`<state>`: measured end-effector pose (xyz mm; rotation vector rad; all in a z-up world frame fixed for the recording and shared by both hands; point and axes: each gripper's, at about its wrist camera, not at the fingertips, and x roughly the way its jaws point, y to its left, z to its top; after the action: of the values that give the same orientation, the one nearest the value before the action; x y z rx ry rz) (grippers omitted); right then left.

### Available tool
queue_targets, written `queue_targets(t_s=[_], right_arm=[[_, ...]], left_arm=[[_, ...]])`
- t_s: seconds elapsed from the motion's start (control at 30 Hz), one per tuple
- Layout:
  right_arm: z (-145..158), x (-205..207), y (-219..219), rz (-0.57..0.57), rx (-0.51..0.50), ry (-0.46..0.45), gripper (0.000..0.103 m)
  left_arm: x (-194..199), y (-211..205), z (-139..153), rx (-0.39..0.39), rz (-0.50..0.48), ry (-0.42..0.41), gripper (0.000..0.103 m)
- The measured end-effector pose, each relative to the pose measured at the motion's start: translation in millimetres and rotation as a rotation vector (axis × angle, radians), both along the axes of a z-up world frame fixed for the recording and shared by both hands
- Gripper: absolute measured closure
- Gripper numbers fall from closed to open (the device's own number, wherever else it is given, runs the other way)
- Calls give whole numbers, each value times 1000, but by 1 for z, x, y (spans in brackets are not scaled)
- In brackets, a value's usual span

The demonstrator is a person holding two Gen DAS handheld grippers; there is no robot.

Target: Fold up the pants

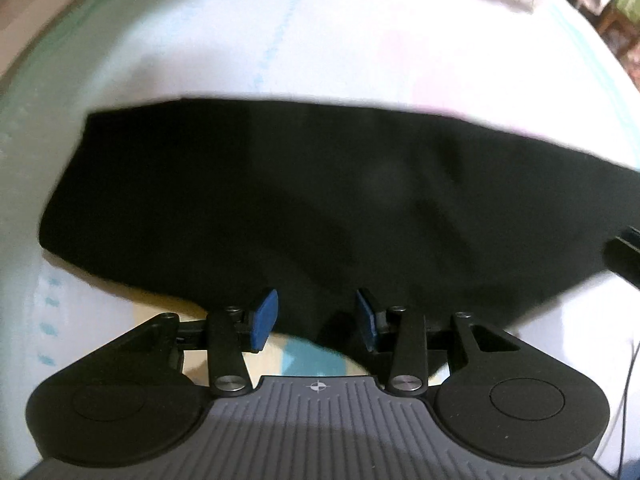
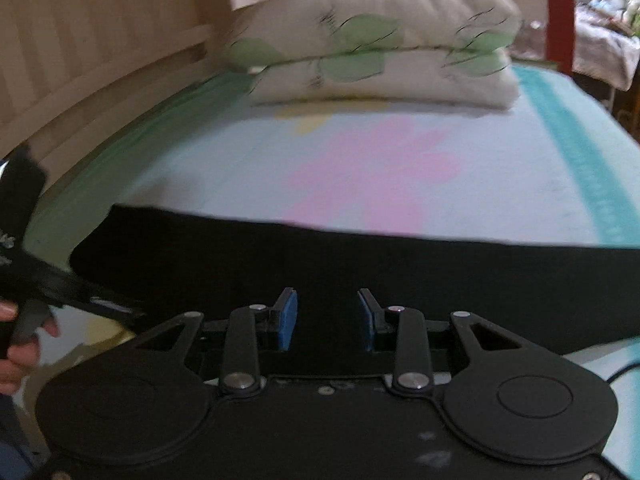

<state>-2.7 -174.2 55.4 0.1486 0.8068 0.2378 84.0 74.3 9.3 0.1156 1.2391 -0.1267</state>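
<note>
pants (image 1: 320,200): 1 | tools: 2 — left tool (image 1: 316,316), right tool (image 2: 327,318) | pillows (image 2: 380,48): 2

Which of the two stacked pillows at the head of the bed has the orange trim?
The top pillow: an orange-yellow patterned band runs along its upper edge. The bottom pillow shows only green leaf prints.

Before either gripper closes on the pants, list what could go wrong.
1. Both the left gripper and right gripper are open at the near edge of the black pants; a shallow pinch may catch one layer only.
2. The bedsheet lies directly beneath and could get pinched too.
</note>
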Motion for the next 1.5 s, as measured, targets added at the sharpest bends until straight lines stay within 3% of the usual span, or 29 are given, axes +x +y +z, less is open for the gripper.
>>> queue_targets(t_s=[0.07,0.17,0.27,0.4,0.5,0.6,0.73,0.87,0.97,1.2,1.5], right_arm=[[-5,-1,15,1,1,15,68],[-13,-2,30,7,5,52,68],[-17,-7,51,30,-16,52,68],[-16,-14,66,71,-6,48,68],[-18,-27,90,97,-17,29,68],[-28,-25,97,122,-31,35,68],[-59,-27,114,146,-123,93,68],[-60,-36,119,167,-174,48,68],[-53,-35,109,155,-124,67,68],[-21,-28,59,47,-19,0,68],[0,-28,-77,-273,48,15,66]], left_arm=[[0,-6,-14,18,-30,64,61],[0,-12,-14,58,-75,59,61],[7,3,-5,-4,12,50,61],[15,30,6,8,159,-16,61],[18,46,9,-26,236,-17,61],[19,50,6,-69,250,14,61],[17,46,7,-61,222,8,61],[22,51,7,-75,229,13,61],[27,53,9,-79,234,19,61],[31,50,-9,-69,196,8,61],[26,29,-6,-23,106,-30,61]])
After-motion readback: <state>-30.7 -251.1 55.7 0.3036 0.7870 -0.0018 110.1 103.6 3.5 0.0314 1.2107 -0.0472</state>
